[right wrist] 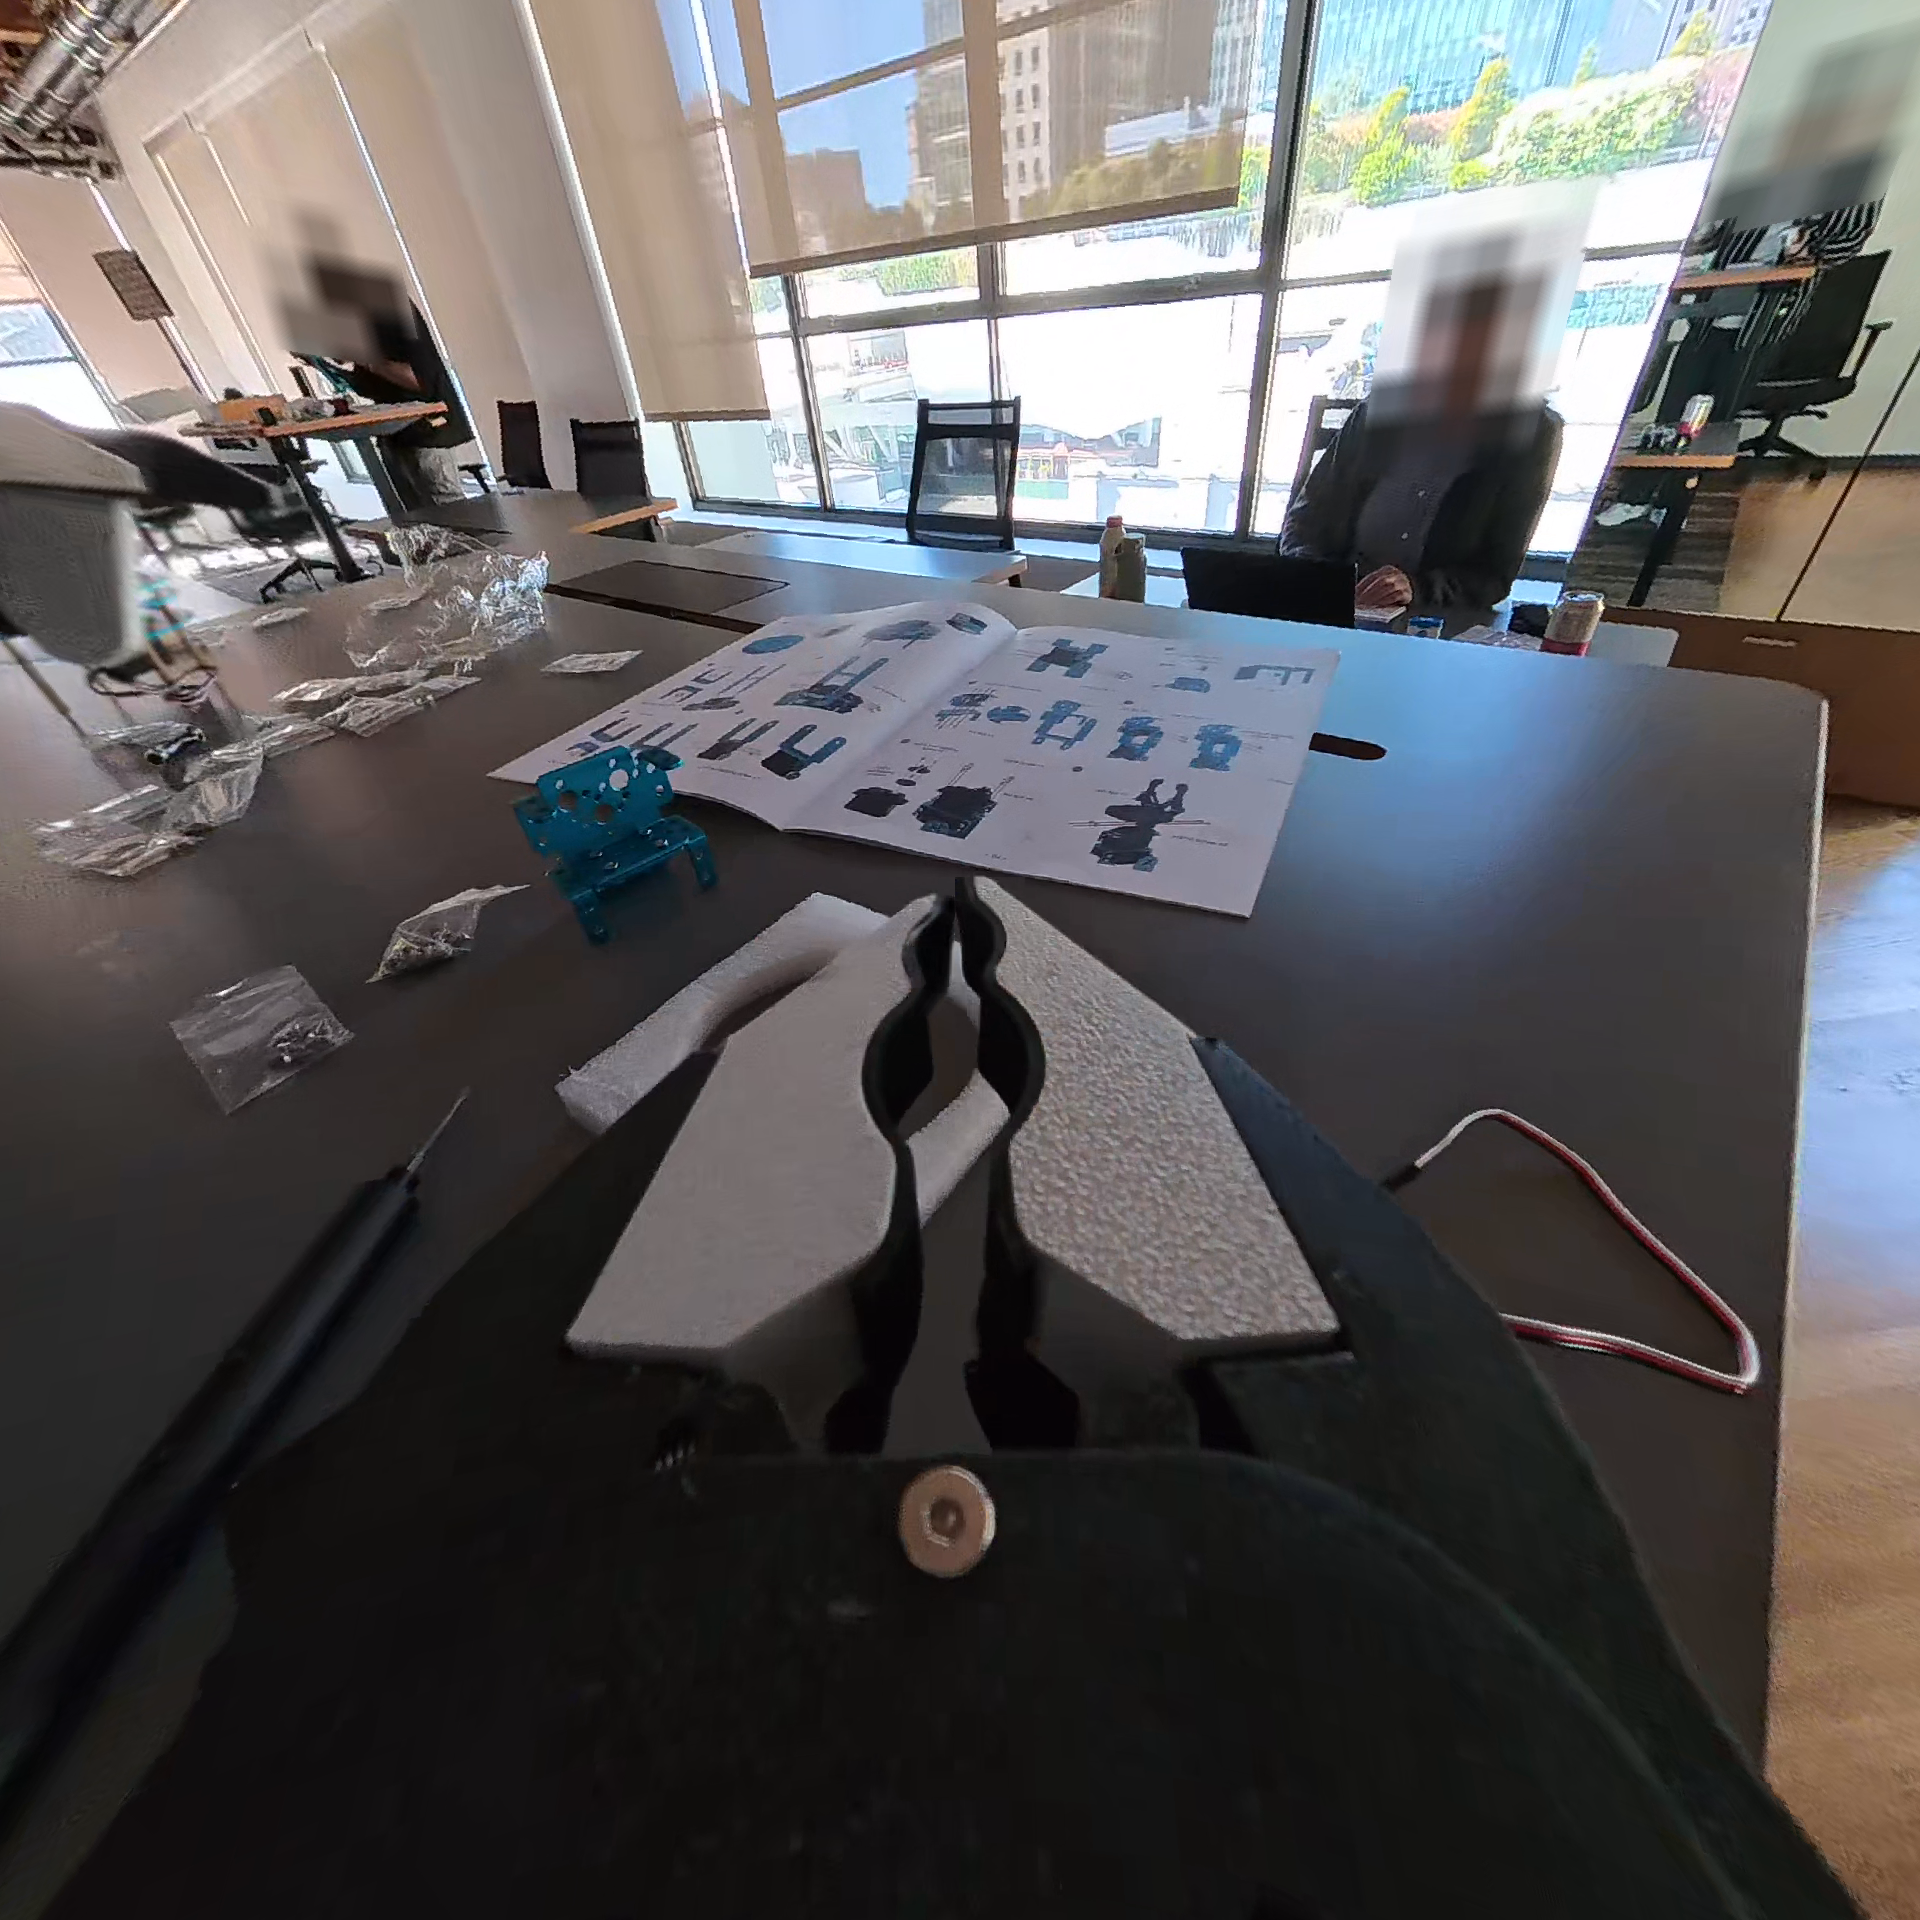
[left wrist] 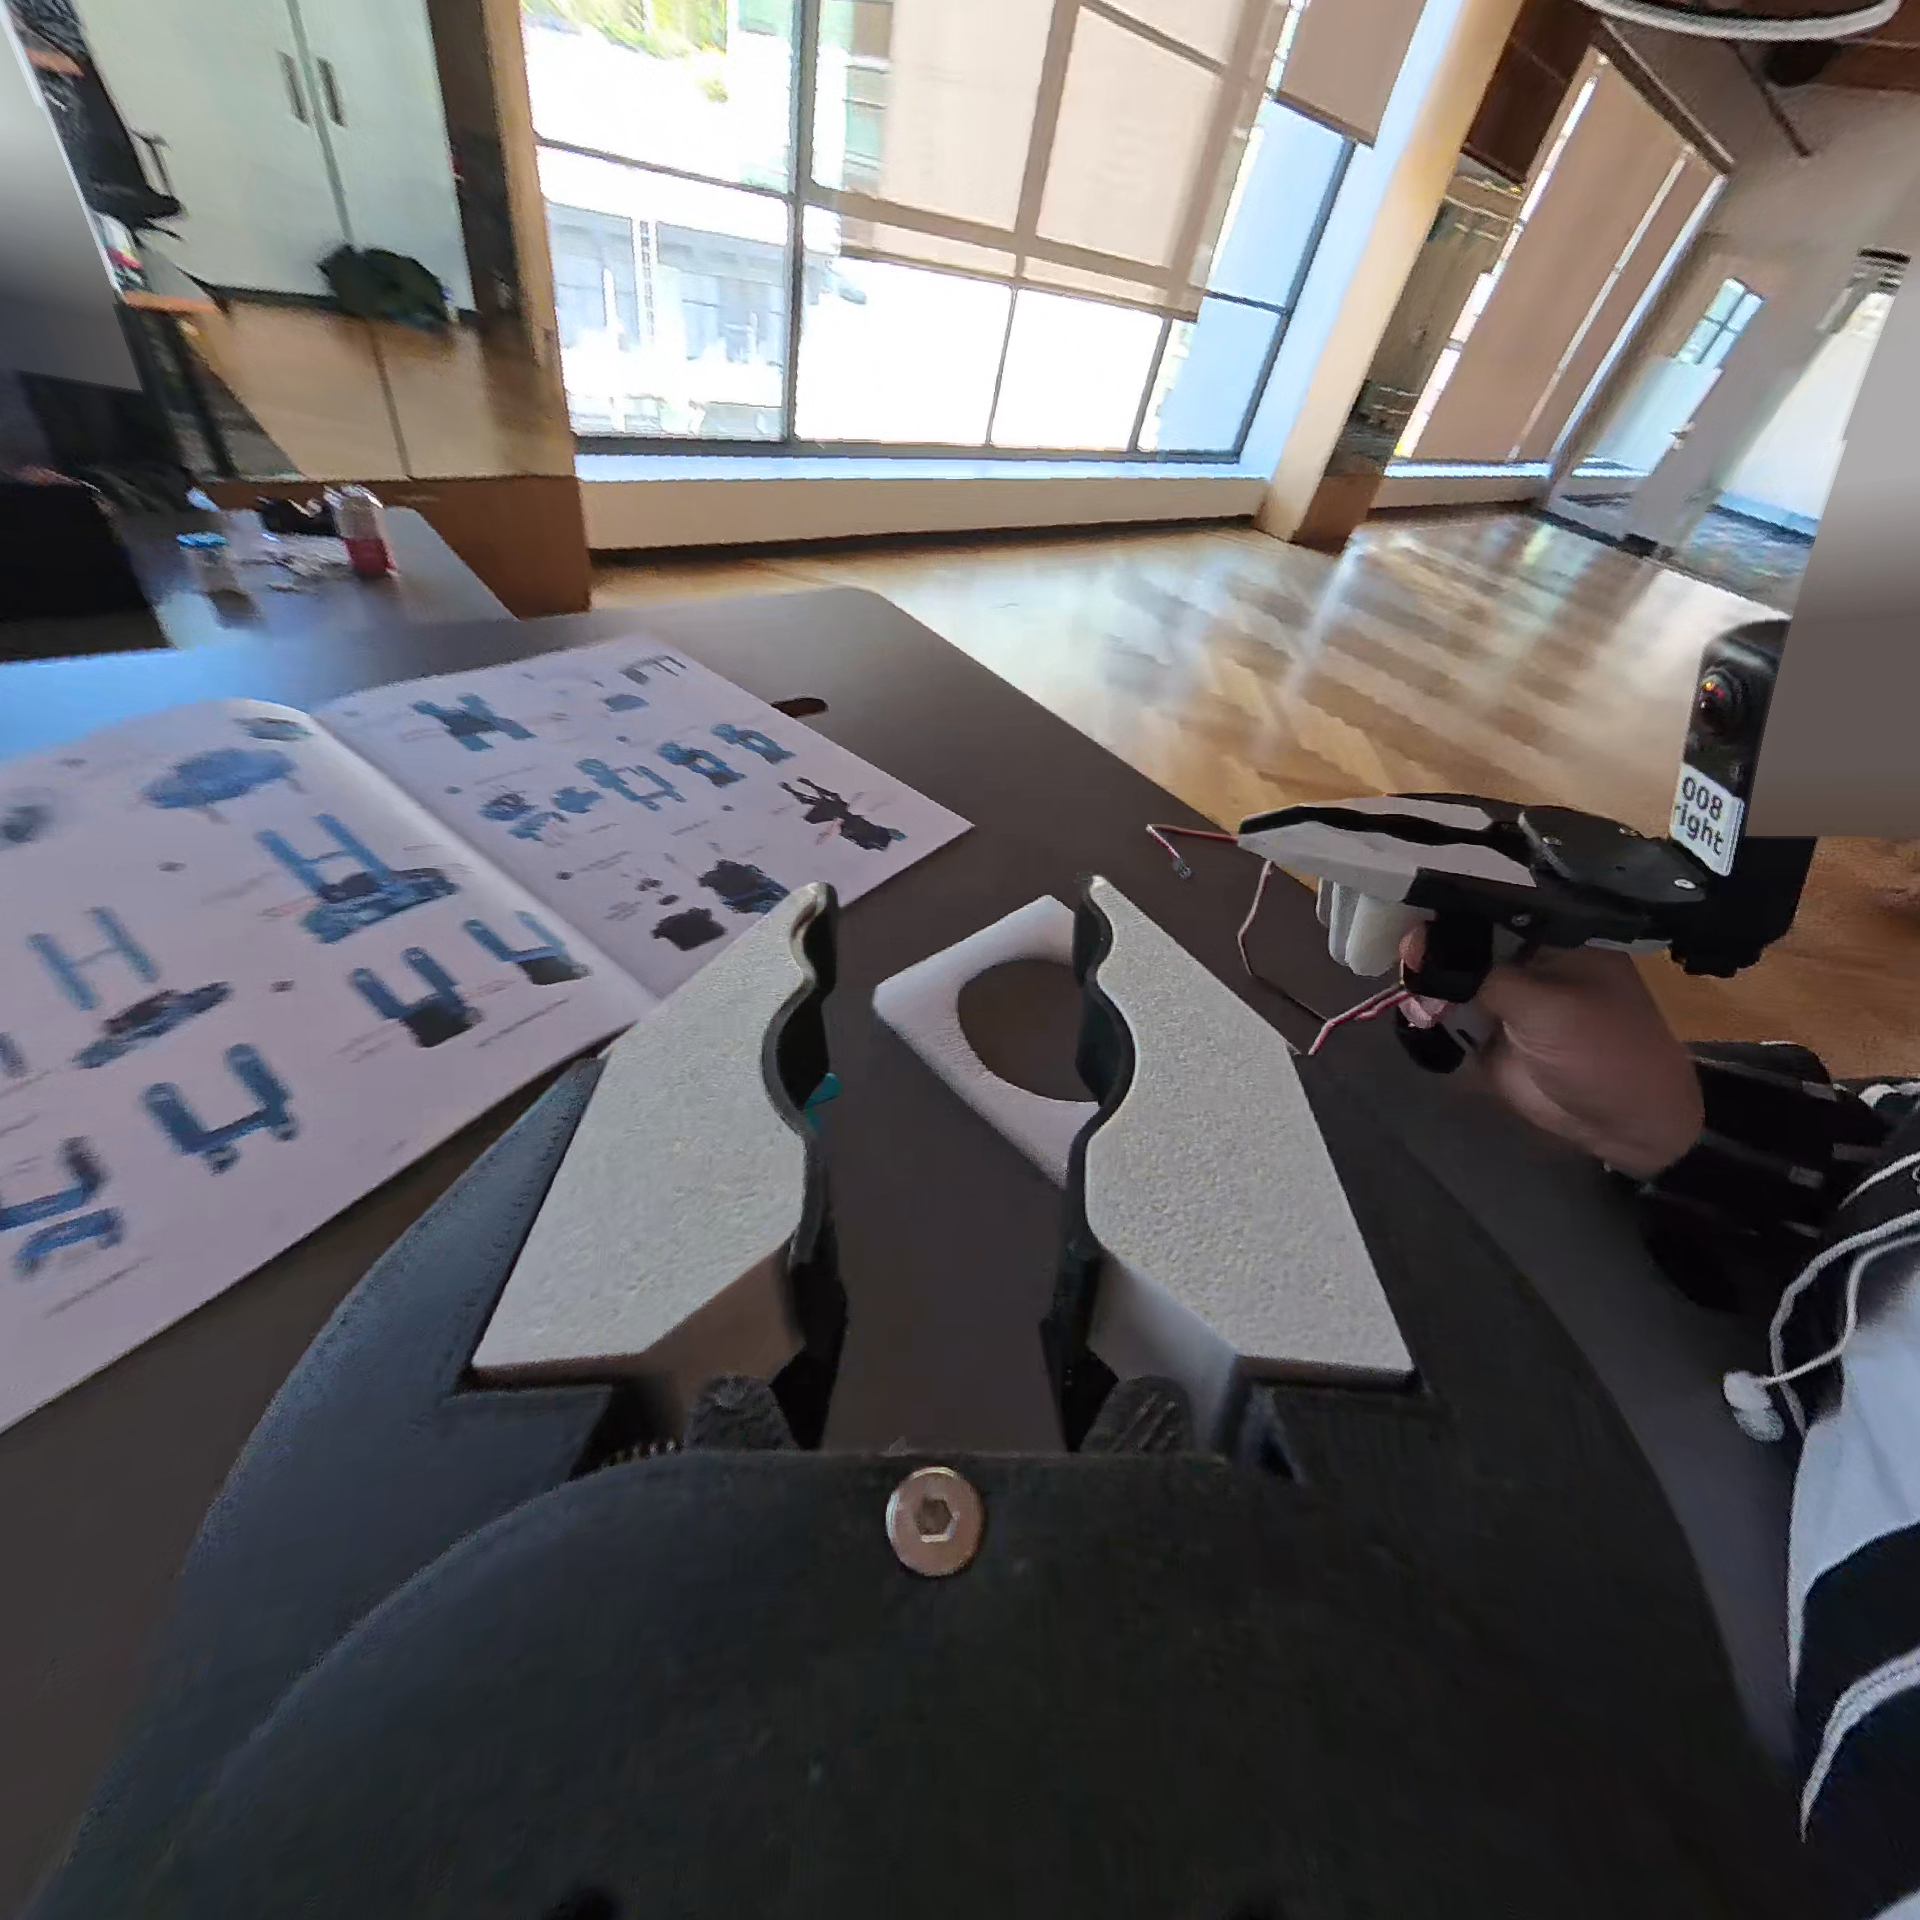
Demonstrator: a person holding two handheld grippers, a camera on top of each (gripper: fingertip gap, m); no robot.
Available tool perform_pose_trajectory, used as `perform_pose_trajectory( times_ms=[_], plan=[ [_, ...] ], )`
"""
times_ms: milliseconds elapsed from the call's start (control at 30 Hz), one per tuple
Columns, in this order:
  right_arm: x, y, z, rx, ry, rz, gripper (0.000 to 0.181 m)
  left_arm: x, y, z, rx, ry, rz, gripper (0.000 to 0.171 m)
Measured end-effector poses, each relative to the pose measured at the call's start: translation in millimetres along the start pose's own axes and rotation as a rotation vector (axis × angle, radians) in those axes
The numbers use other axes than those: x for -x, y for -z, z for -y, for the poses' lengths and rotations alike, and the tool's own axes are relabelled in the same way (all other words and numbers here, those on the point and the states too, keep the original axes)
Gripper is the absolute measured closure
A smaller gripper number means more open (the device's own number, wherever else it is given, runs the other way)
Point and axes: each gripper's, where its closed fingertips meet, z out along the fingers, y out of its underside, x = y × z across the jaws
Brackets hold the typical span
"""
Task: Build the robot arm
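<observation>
My left gripper (left wrist: 956, 904) is open and empty above the dark table (left wrist: 935, 1195). A white foam block (left wrist: 935, 997) with a round hole lies just beyond its right finger. A teal sliver (left wrist: 821, 1096) peeks out from behind its left finger. My right gripper (right wrist: 956, 899) is shut with nothing visible between its fingers, and hovers over the same foam block (right wrist: 727, 997). It also shows in the left wrist view (left wrist: 1247, 831), held by a hand. A blue perforated metal bracket (right wrist: 613, 831) stands left of the foam. A red-and-white wire (right wrist: 1662, 1278) lies on the table to the right.
An open illustrated booklet (right wrist: 987, 748) lies beyond the foam. A black screwdriver (right wrist: 343, 1247) and small clear bags of hardware (right wrist: 260, 1029) lie at the left. The table's right edge (right wrist: 1808, 1039) drops to a wooden floor. A seated person (right wrist: 1423, 499) and a can (right wrist: 1574, 623) are at the far side. There is about 20 centimeters between the tips of the two grippers. Measured from the fingertips, the blue perforated metal bracket (right wrist: 613, 831) is 12 centimeters or so from the left gripper and 20 centimeters from the right.
</observation>
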Motion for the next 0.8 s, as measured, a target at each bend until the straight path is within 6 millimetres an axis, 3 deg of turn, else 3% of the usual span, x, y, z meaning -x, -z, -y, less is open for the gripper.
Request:
perform_pose_trajectory(
  times_ms=[167,367,433,500,600,667,800],
  plan=[
    [-10,4,13,-0.057,0.022,-0.053,0.181,14,53,22,-0.075,0.002,0.162,0.109],
    [-42,13,31,-0.136,0.083,-0.194,0.181,30,120,62,-0.146,-0.115,0.286,0.101],
    [-49,16,31,-0.134,0.106,-0.232,0.181,44,143,70,-0.155,-0.142,0.341,0.1],
    [-48,23,36,-0.132,0.151,-0.247,0.181,72,174,74,-0.151,-0.167,0.444,0.104],
    [-32,37,58,-0.099,0.261,-0.265,0.181,125,236,77,-0.133,-0.197,0.599,0.107],
    [-9,42,71,-0.038,0.27,-0.259,0.181,156,271,72,-0.093,-0.201,0.61,0.112],
    [79,31,88,0.043,0.218,-0.212,0.175,208,314,31,0.054,-0.129,0.445,0.12]
  ],
)
